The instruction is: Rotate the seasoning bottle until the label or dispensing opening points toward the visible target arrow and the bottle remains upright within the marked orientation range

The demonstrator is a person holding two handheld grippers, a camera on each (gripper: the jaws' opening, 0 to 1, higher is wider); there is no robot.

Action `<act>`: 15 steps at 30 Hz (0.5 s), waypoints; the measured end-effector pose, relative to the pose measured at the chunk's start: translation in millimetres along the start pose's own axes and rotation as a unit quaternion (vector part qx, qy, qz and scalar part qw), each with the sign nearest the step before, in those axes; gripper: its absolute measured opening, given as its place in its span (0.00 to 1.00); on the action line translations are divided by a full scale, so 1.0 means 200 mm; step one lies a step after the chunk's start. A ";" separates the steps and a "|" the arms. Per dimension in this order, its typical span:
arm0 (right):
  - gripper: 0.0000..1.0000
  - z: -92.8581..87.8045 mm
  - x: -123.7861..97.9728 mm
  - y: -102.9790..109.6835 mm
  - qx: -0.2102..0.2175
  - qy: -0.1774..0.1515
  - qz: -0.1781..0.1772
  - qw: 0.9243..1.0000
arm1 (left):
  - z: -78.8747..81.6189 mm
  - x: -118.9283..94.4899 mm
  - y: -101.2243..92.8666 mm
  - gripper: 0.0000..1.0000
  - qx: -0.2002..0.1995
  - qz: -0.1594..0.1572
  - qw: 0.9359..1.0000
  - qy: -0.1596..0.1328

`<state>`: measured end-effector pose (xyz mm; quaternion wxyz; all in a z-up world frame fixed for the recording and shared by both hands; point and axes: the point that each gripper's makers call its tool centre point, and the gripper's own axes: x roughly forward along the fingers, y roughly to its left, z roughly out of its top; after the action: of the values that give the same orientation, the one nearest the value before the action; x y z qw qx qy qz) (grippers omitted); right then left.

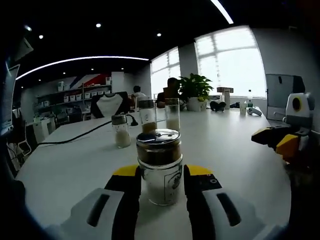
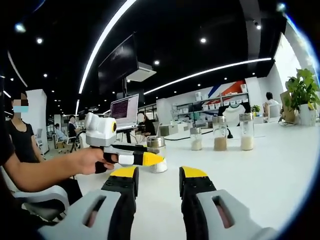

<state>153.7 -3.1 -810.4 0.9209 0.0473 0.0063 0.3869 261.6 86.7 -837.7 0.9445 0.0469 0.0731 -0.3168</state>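
In the left gripper view, a black cable [image 1: 75, 136] trails across the white table [image 1: 230, 150] from the left edge toward the far jars. Next comes a small clear shaker with a metal cap and pale contents [image 1: 121, 131], then a taller glass jar with brown contents [image 1: 147, 116] and a tall clear jar of white grains [image 1: 172, 114], all standing upright well behind the task's bottle. The seasoning bottle, a glass jar with a shiny metal lid and a printed label [image 1: 161, 167], stands upright between the black, yellow-tipped jaws of the left gripper [image 1: 161, 175]; whether the pads actually press its sides cannot be told. A potted green plant [image 1: 194, 90] stands at the table's far edge. At the right edge the right gripper [image 1: 277, 140] hangs above the table, well apart from the bottle.

In the right gripper view, a person's hand [image 2: 87, 161] holds the left gripper [image 2: 145, 159] beside the bottle [image 2: 157, 154]. The right gripper's [image 2: 157, 175] jaws stand apart, holding nothing.
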 end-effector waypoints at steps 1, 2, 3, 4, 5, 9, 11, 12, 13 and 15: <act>0.31 0.00 0.00 0.00 0.000 0.000 0.000 1.000 | 0.00 0.00 0.00 0.35 0.000 0.001 1.000 -0.001; 0.31 0.00 0.00 0.00 0.000 0.000 0.000 1.000 | 0.00 0.00 0.00 0.34 0.000 0.002 1.000 -0.001; 0.31 0.00 0.00 0.00 0.001 0.000 -0.001 1.000 | 0.00 0.00 0.01 0.34 0.000 0.003 1.000 -0.003; 0.30 0.00 0.00 0.00 0.002 -0.001 0.000 1.000 | 0.01 -0.01 0.00 0.34 -0.004 0.003 1.000 -0.003; 0.30 0.00 0.00 0.00 0.002 -0.002 -0.001 1.000 | 0.01 -0.01 0.00 0.34 -0.005 0.002 1.000 -0.003; 0.30 0.01 -0.01 -0.01 0.003 -0.003 -0.001 1.000 | 0.01 -0.01 -0.01 0.34 -0.006 -0.006 1.000 -0.005; 0.30 0.01 -0.01 -0.01 0.004 -0.003 -0.002 1.000 | 0.01 -0.01 -0.01 0.34 -0.005 -0.007 1.000 -0.004; 0.30 0.01 -0.01 -0.02 0.005 -0.003 -0.003 1.000 | 0.02 -0.01 -0.02 0.34 -0.006 -0.007 1.000 -0.004; 0.30 0.01 -0.01 -0.02 0.005 -0.004 -0.004 1.000 | 0.02 -0.01 -0.02 0.34 -0.006 -0.006 1.000 -0.004; 0.30 0.01 -0.01 -0.02 0.006 -0.003 -0.004 1.000 | 0.02 -0.01 -0.02 0.34 -0.005 -0.004 1.000 -0.004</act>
<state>155.5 -7.3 -809.5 0.9223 0.0543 0.0057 0.3826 258.2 84.9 -833.8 0.9437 0.0409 0.0707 -0.3207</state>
